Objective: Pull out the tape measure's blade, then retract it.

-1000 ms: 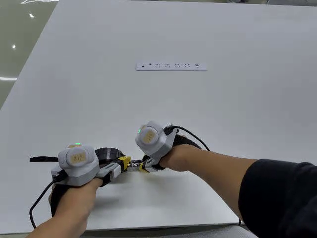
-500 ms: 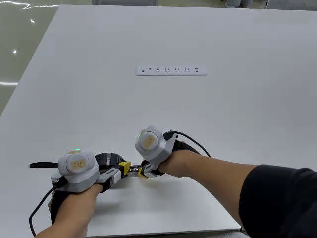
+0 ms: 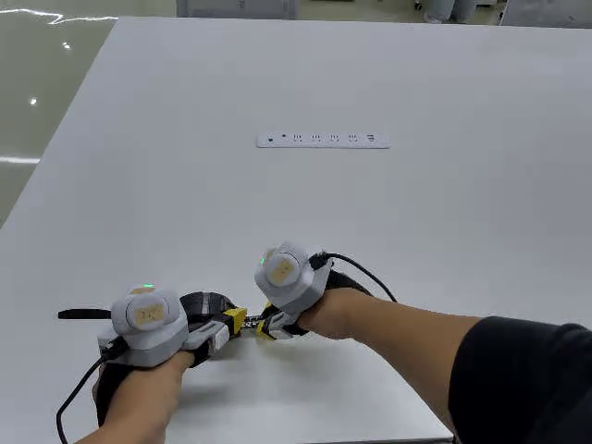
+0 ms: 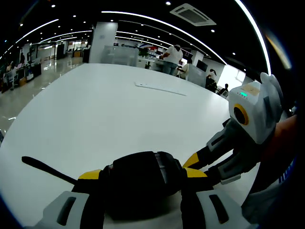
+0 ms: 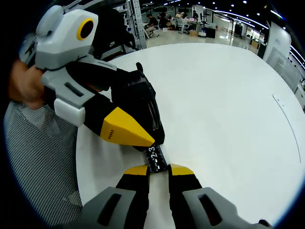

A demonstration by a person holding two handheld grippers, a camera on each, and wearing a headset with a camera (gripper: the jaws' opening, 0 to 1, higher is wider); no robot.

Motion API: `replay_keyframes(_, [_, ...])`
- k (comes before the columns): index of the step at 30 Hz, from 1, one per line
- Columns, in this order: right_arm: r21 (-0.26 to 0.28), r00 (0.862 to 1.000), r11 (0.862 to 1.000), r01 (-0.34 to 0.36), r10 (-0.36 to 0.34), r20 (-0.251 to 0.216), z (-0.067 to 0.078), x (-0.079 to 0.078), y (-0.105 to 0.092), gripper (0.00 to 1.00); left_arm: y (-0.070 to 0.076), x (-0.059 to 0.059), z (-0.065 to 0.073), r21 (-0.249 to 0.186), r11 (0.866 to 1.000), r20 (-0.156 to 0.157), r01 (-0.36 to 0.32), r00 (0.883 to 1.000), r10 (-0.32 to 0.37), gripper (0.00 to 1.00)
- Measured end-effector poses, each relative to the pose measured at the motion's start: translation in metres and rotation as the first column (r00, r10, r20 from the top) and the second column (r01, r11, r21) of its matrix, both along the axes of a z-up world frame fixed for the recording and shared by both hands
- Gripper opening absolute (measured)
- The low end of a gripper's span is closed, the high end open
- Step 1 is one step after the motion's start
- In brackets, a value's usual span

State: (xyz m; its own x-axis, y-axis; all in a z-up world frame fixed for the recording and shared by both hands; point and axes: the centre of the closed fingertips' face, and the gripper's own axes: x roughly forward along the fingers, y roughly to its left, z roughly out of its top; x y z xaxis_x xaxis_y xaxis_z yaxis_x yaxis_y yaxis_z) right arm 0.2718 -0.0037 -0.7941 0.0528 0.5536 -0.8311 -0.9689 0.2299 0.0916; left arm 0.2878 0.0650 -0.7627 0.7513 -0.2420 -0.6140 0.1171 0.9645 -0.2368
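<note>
The case (image 4: 139,187) sits on the table (image 3: 416,231), well to the near side of the power strip (image 3: 322,141). The left gripper (image 4: 143,174) clamps it across its sides. Just beside it, the right gripper (image 5: 158,170) pinches the blade (image 5: 153,157), with only a short stub drawn out. The case looks hard and light. The blade is probably thin, springy and slick, so grip it flat near its end and brace the case.

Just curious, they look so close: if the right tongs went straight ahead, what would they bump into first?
Probably the black rounded tape measure case, just ahead along the dark numbered blade pinched in the right tongs.
</note>
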Motion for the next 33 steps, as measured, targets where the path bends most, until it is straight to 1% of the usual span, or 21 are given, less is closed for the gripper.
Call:
replay_keyframes(3, [0.001,1.0,1.0,-0.001,0.001,0.0,0.0,0.0,0.0,0.1,0.0,0.0,0.0,0.0,1.0,0.0,0.0,1.0,0.0,0.6])
replay_keyframes(7, [0.015,0.999,1.0,-0.022,0.021,0.023,-0.001,-0.001,0.005,0.1,0.001,0.0,0.001,0.002,1.0,0.002,0.002,1.0,-0.002,0.6])
replay_keyframes(10, [0.024,1.0,1.0,-0.007,0.006,0.017,0.001,0.0,0.006,0.1,0.001,0.0,0.001,0.0,1.0,0.002,0.002,1.0,-0.002,0.6])
replay_keyframes(20, [0.019,1.0,1.0,-0.012,0.012,0.02,0.0,0.0,0.008,0.1,0.0,0.0,0.001,-0.003,1.0,0.0,0.001,1.0,-0.001,0.6])
replay_keyframes(25, [0.025,1.0,1.0,-0.015,0.015,0.007,-0.001,0.001,0.01,0.1,0.001,0.001,0.0,-0.008,1.0,-0.004,0.002,1.0,-0.002,0.6])
replay_keyframes(29, [0.043,1.0,0.999,-0.006,0.006,0.001,0.0,0.001,0.011,0.1,0.001,0.001,0.0,-0.011,1.0,-0.005,0.003,1.0,-0.003,0.6])
replay_keyframes(31, [0.047,1.0,0.999,-0.014,0.013,0.014,-0.001,0.001,0.013,0.1,0.001,0.001,0.0,-0.01,1.0,-0.006,0.003,1.0,-0.003,0.6])
replay_keyframes(33, [0.047,1.0,0.999,-0.009,0.009,0.012,-0.001,0.001,0.014,0.1,0.0,0.001,0.0,-0.011,1.0,-0.005,0.003,1.0,-0.003,0.6])
